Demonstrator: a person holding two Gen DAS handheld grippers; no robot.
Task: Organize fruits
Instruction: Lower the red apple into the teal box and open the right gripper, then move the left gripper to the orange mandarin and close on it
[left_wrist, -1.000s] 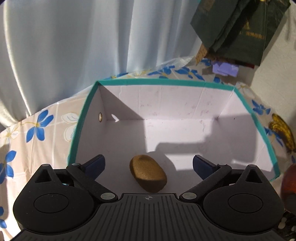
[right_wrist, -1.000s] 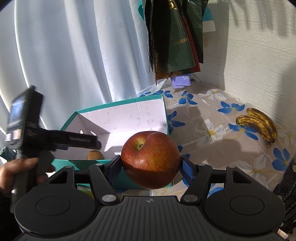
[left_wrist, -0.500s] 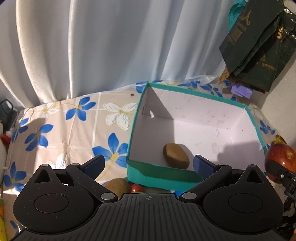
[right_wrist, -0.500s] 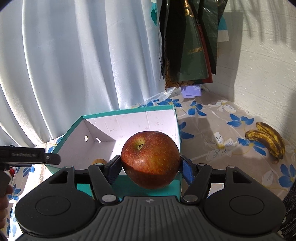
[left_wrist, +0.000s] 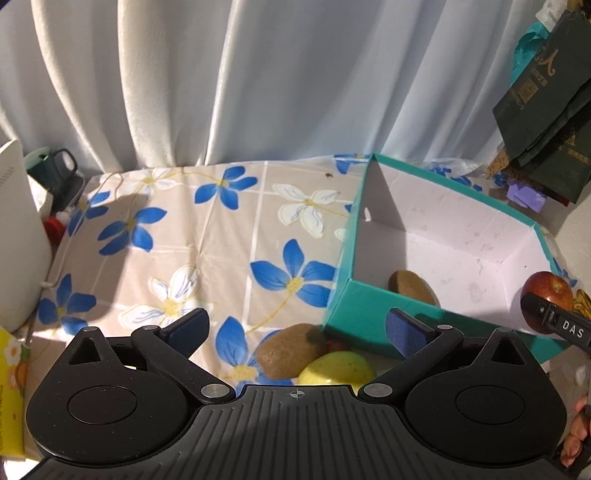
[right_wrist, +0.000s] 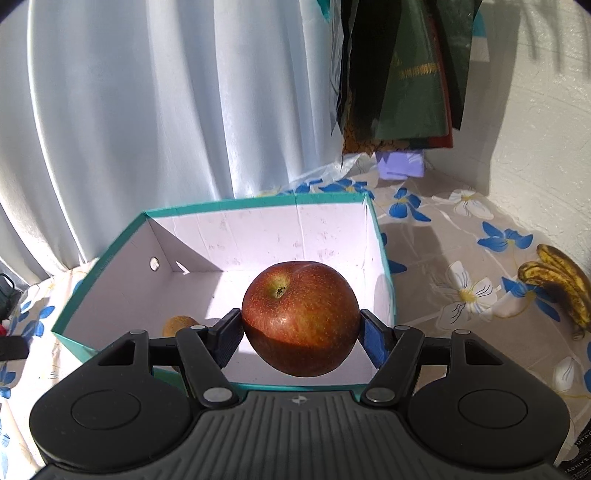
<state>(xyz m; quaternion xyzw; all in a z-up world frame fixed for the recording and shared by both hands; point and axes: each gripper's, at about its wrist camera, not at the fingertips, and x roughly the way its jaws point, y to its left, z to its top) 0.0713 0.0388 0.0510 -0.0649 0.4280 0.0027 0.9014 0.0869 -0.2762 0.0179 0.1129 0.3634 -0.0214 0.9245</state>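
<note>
Right gripper (right_wrist: 301, 332) clamps a red apple (right_wrist: 301, 317), held above the open teal box (right_wrist: 258, 201), near its front edge. Left gripper (left_wrist: 295, 328) spread wide, holding nothing. One kiwi (left_wrist: 412, 288) lies inside the box, front-left corner. A second kiwi (left_wrist: 286, 350) and a yellow-green fruit (left_wrist: 336, 371) sit on the floral tablecloth (left_wrist: 177, 236) just outside the box. Bananas (right_wrist: 557, 284) at 3 o'clock of the box.

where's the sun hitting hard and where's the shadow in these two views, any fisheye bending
Right wrist view: sun lights the top of the apple, its underside dark; the box has a bright back wall and a shadow wedge in its left corner. Left wrist view: a shadow falls across the tablecloth at left; curtain folds bow outward from fisheye distortion.
</note>
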